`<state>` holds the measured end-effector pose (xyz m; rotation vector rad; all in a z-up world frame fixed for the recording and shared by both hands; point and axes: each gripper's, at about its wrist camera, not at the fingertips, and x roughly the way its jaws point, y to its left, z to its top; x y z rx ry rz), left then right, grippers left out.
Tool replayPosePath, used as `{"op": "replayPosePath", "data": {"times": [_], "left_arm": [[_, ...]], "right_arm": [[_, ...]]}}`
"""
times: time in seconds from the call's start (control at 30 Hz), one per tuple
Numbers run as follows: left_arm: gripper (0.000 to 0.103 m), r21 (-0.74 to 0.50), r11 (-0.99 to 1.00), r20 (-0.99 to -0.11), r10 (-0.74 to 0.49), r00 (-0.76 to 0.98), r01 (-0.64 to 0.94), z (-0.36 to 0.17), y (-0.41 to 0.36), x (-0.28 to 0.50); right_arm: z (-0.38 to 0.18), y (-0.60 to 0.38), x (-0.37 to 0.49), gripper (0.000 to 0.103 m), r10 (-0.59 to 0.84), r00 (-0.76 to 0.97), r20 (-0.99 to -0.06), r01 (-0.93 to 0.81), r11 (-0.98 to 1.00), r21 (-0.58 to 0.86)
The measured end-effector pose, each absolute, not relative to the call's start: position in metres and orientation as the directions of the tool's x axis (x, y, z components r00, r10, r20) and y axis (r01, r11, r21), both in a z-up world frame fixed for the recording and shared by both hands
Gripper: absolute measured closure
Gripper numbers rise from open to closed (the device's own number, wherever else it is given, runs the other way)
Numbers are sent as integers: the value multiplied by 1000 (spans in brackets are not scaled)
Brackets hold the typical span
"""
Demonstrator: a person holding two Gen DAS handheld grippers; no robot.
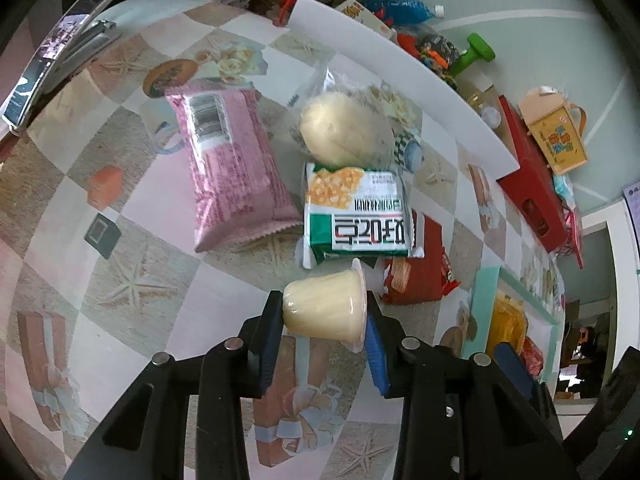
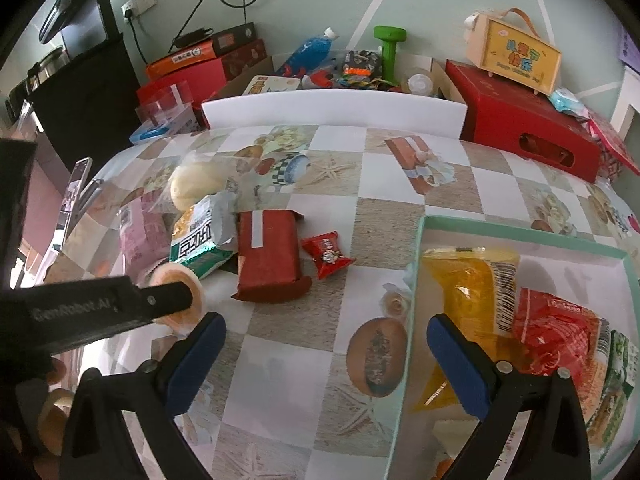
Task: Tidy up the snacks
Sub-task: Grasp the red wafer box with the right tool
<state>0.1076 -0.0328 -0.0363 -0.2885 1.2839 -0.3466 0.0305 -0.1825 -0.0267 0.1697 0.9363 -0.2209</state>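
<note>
My left tongs (image 1: 325,322): blue-padded jaws clamped on a pudding cup (image 1: 326,306), a smooth translucent plastic tub of pale yellow, tapered, lying sideways with its flat rim toward the right pad.

My right tongs (image 2: 326,338): jaws spread wide, nothing between them, hovering over the tablecloth (image 2: 360,184), a glossy checked sheet printed with starfish and gift boxes.

Loose on the cloth, toward its left side:
- pink pouch (image 1: 230,170), crinkled foil, serrated end seam, barcode side up;
- round pale bun (image 1: 346,130) in a clear wrapper, just beside the pink pouch;
- green-and-white packet (image 1: 356,216), flat, overlapping the bun's wrapper;
- red flat pack (image 2: 270,256), matte, rectangular, touching the green-and-white packet;
- small red candy (image 2: 328,254), twisted ends, just beside the red pack.

Mint-rimmed tray (image 2: 520,234) at the cloth's right edge, holding a yellow bag (image 2: 468,296) and a red crinkled bag (image 2: 556,332), touching.
</note>
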Motion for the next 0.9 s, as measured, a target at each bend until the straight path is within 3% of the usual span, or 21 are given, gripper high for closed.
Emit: {"op": "replayPosePath", "data": {"times": [0.37,0.63,0.9], "left_arm": [[64,-412,906,-856,-421,301,97,-19,-23,113],[64,-424,899,-841,-434,323,106,-20,-23,121],[64,-428,898,-842,-436,318,99,-24,-23,124]], "right_arm": [[-30,-160,56,21,-107,581,-807,191,982,8],[-46,-154,79,44,-106,552,-827,169,986,-14],[-53,-159,93,45,-115,538,-835,183,983,-17]]}}
